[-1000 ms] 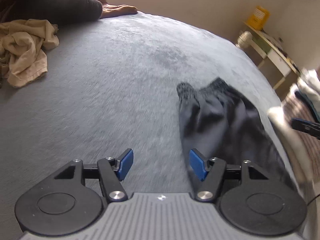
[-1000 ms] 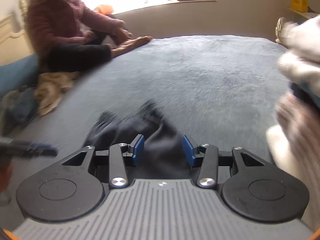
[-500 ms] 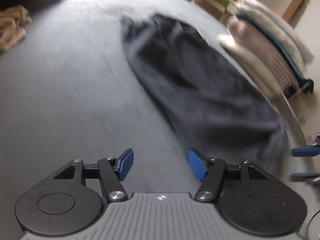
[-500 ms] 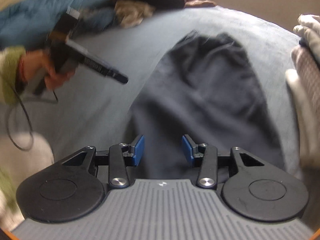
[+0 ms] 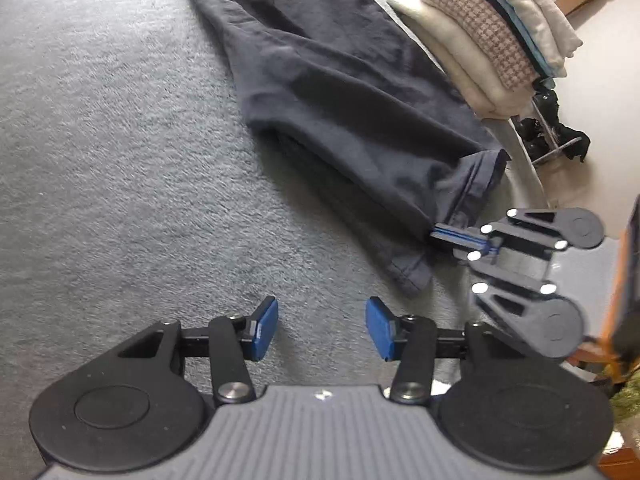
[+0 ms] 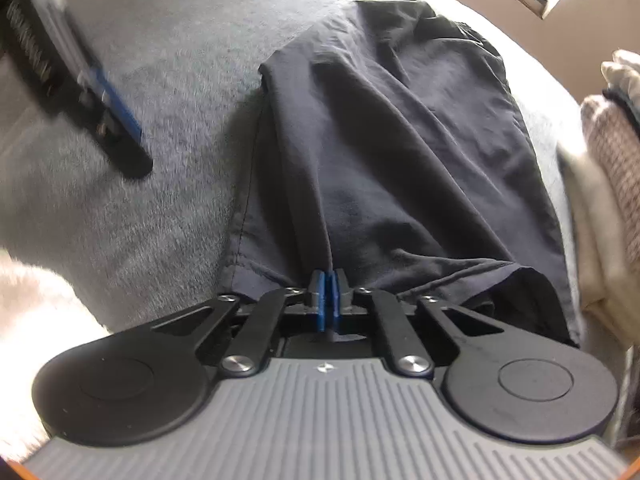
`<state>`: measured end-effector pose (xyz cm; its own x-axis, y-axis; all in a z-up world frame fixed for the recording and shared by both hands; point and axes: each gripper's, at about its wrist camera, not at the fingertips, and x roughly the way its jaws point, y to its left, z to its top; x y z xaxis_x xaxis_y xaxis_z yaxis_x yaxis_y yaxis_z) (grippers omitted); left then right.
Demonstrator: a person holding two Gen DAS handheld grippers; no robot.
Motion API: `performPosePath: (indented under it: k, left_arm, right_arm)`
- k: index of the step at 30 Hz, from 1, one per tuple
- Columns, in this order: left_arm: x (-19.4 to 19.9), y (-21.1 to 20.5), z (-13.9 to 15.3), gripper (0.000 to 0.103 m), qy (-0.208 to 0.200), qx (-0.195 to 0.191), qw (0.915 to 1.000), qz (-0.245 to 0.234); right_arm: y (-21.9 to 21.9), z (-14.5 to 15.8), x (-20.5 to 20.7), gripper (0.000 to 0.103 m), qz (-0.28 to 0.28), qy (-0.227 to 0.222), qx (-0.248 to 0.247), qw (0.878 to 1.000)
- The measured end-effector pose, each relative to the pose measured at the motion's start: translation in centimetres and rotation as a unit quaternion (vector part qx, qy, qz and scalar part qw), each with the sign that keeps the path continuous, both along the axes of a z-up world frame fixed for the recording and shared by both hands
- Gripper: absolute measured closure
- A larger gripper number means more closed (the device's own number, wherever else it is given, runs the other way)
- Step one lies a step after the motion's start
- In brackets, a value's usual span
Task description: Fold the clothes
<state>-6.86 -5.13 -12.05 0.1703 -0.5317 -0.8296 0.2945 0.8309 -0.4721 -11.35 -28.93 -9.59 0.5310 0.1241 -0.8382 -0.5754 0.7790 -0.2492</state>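
Dark navy trousers (image 5: 344, 92) lie stretched out on the grey fleece bed cover (image 5: 120, 140); they also show in the right wrist view (image 6: 392, 152). My right gripper (image 6: 329, 288) is shut on the near hem of the trousers; it shows in the left wrist view (image 5: 444, 236) gripping the cuff. My left gripper (image 5: 322, 328) is open and empty, just above the cover, a short way left of the cuff end. It appears blurred in the right wrist view (image 6: 120, 120).
A stack of folded clothes (image 5: 492, 32), cream, houndstooth and white, lies along the bed's right side beside the trousers; it also shows in the right wrist view (image 6: 608, 184). Beyond it the bed edge drops to the floor (image 5: 600, 80).
My right gripper has closed on the trouser hem. Both grippers have dropped toward the near end of the trousers. The left gripper stays open.
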Motion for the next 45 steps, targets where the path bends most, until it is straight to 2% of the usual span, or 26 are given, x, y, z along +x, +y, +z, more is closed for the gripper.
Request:
performPosePath:
  k: [3, 5, 11, 14, 18, 21, 22, 24, 28, 32, 33, 34, 36, 39, 40, 42, 44, 45]
  left_arm:
    - [0.1, 0.1, -0.4, 0.058, 0.000, -0.004, 1.0000, -0.001]
    - [0.2, 0.3, -0.7, 0.059, 0.001, -0.008, 1.0000, 0.000]
    - [0.6, 0.8, -1.2, 0.059, 0.003, -0.019, 0.9998, -0.002]
    - [0.7, 0.5, -0.9, 0.059, 0.001, -0.030, 0.9996, -0.001]
    - [0.9, 0.0, -0.6, 0.059, -0.002, -0.044, 0.9990, 0.001]
    - [1.0, -0.4, -0.3, 0.059, -0.003, -0.055, 0.9985, 0.003]
    - [1.1, -0.5, -0.2, 0.059, -0.004, -0.059, 0.9983, 0.003]
    - [1.2, -0.7, 0.0, 0.056, -0.005, -0.066, 0.9978, 0.004]
    - [1.4, -1.2, 0.3, 0.050, -0.008, -0.081, 0.9967, 0.006]
    - [1.3, -2.2, -0.8, 0.049, 0.020, -0.105, 0.9941, 0.017]
    - [1.4, -2.3, -1.1, 0.049, 0.027, -0.111, 0.9931, 0.024]
    - [1.5, -2.4, -1.4, 0.049, 0.035, -0.118, 0.9919, 0.031]
    - [1.7, -2.4, -1.6, 0.049, 0.040, -0.124, 0.9904, 0.044]
    - [2.1, -1.8, -1.2, 0.049, 0.029, -0.123, 0.9900, 0.062]
    - [2.3, -1.3, -0.9, 0.049, 0.021, -0.122, 0.9900, 0.068]
    - [2.7, -0.4, -0.2, 0.049, 0.005, -0.118, 0.9898, 0.080]
    - [3.3, 0.7, 0.3, 0.049, -0.009, -0.112, 0.9891, 0.095]
    - [3.8, 1.4, 0.5, 0.049, -0.016, -0.106, 0.9886, 0.105]
  right_arm:
    - [0.2, 2.2, -0.4, 0.103, -0.006, 0.010, 0.053, 0.999]
    - [0.7, 2.6, -0.9, 0.103, 0.003, 0.019, 0.064, 0.998]
    - [1.7, 0.0, -1.4, 0.101, 0.021, 0.064, 0.026, 0.997]
    - [1.7, 0.5, -1.8, 0.100, 0.021, 0.079, 0.032, 0.996]
    - [0.5, 3.2, -1.7, 0.100, -0.016, 0.049, 0.087, 0.995]
    - [-1.0, 3.0, -0.4, 0.100, -0.072, 0.037, 0.132, 0.988]
    - [-1.5, 2.5, 0.0, 0.100, -0.092, 0.040, 0.141, 0.985]
    - [-2.4, 0.6, 0.4, 0.100, -0.122, 0.076, 0.152, 0.978]
    - [-4.9, -0.6, -1.3, 0.098, -0.171, 0.118, 0.186, 0.960]
    - [-8.8, 0.9, -2.9, 0.079, -0.240, 0.118, 0.246, 0.932]
    - [-9.8, 1.2, -3.1, 0.078, -0.259, 0.114, 0.261, 0.923]
    - [-11.2, 1.4, -3.0, 0.077, -0.283, 0.112, 0.286, 0.909]
    - [-14.1, 1.2, -2.6, 0.070, -0.334, 0.109, 0.340, 0.872]
    - [-17.7, 0.4, -2.3, 0.061, -0.401, 0.114, 0.428, 0.802]
    - [-18.4, 0.0, -2.4, 0.060, -0.414, 0.121, 0.460, 0.776]
    - [-18.5, -1.1, -2.3, 0.053, -0.424, 0.146, 0.503, 0.739]
    - [-18.1, -2.4, -2.1, 0.052, -0.430, 0.183, 0.528, 0.709]
    - [-17.6, -2.6, -2.1, 0.052, -0.425, 0.189, 0.526, 0.711]
